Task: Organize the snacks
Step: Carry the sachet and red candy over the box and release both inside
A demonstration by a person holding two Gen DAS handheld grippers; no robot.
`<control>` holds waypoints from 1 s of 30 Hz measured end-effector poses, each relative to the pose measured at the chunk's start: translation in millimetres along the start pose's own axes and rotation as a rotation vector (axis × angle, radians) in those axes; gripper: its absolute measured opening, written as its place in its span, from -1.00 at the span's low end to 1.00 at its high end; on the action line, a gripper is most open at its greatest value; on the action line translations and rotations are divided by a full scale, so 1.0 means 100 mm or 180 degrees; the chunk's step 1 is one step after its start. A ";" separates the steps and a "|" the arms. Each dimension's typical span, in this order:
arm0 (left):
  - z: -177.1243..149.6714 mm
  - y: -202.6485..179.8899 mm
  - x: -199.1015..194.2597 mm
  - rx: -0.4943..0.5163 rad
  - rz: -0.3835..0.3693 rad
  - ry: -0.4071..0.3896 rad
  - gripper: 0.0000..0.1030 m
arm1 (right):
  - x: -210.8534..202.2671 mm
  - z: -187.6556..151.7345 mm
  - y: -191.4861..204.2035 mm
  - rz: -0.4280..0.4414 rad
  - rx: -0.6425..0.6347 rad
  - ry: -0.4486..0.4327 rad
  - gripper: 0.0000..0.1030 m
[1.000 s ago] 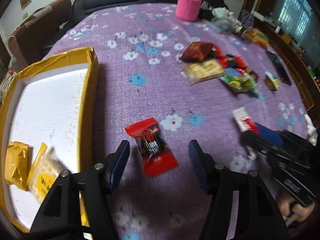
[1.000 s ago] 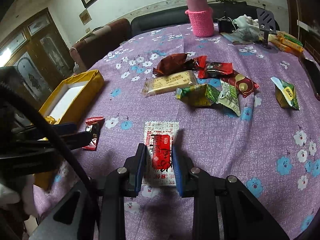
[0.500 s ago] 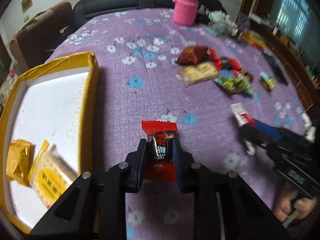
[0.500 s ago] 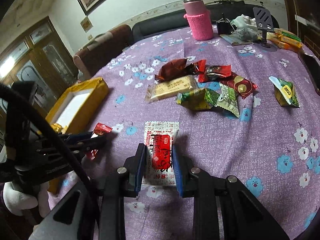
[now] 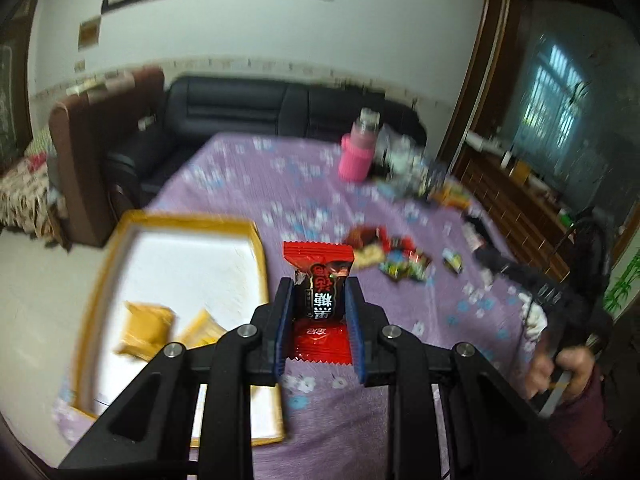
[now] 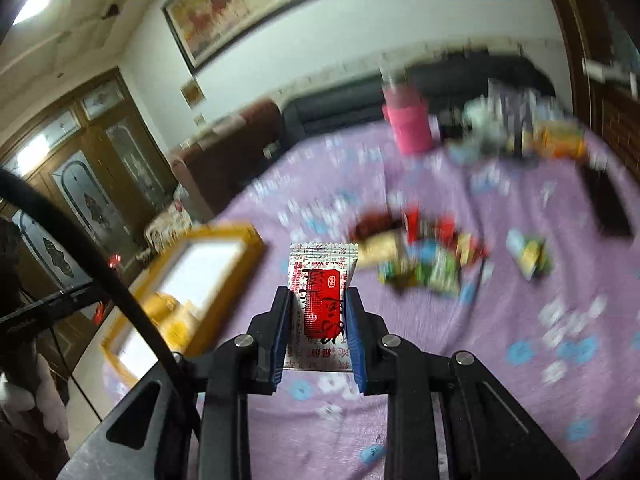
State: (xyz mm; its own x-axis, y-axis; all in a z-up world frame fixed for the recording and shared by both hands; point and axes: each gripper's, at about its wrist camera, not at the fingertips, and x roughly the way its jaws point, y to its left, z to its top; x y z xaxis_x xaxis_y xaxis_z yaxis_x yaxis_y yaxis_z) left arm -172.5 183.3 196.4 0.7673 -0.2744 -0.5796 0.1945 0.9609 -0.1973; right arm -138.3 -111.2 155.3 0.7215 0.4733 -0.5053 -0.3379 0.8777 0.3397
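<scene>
My left gripper [image 5: 319, 292] is shut on a red and black candy packet [image 5: 319, 280], lifted clear of the purple flowered tablecloth [image 5: 400, 320]. My right gripper [image 6: 319, 304] is shut on a white packet with a red label [image 6: 322, 300], also held above the cloth. The yellow box [image 5: 262, 264] with a white floor lies to the left, and two yellow snack packs [image 5: 146, 328] rest inside it. A blurred pile of loose snacks [image 5: 392, 258] sits further back on the table. In the left wrist view the right gripper [image 5: 520, 276] shows at the right, with a hand [image 5: 560, 372] on its handle.
A pink-sleeved bottle [image 5: 358, 152] stands at the far side of the table beside assorted clutter [image 5: 404, 160]. A black sofa [image 5: 248, 108] and a brown armchair [image 5: 96, 152] stand behind the table. A single green-yellow snack [image 6: 530, 254] lies apart at the right. Both views are motion-blurred.
The left gripper closed on the red candy packet and lifted it off the cloth. The right gripper, holding the white packet throughout, rose too. Both views tilted up to show the walls.
</scene>
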 end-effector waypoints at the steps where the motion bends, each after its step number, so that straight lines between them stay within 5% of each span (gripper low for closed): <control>1: 0.06 0.03 -0.11 0.0035 0.0038 -0.0069 -0.48 | -0.17 0.15 0.08 0.0023 -0.0051 -0.0124 -0.50; 7: 0.52 0.32 -0.32 0.0285 0.0530 -0.0144 -0.47 | -0.62 1.00 0.61 0.0397 -0.0191 -0.0482 -0.50; 12: 0.75 0.78 0.08 0.0174 0.0860 0.0039 -0.47 | -0.06 1.25 1.12 0.0606 -0.0245 -0.0178 -0.50; 24: 0.08 1.97 1.39 -0.0689 0.0817 0.0713 -0.47 | 2.30 0.07 1.59 0.0499 -0.0278 0.1230 -0.51; 30: -0.10 2.25 1.70 -0.1039 0.0792 0.1045 -0.46 | 2.88 -0.28 1.72 0.0373 -0.0332 0.1597 -0.51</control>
State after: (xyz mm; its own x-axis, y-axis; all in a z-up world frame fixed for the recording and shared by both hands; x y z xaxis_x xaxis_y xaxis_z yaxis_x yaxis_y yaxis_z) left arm -4.5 352.8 45.6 0.5240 -0.0874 -0.8472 -0.2099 0.9508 -0.2279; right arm -5.6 178.1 46.6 0.3058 0.5237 -0.7951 -0.4758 0.8074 0.3488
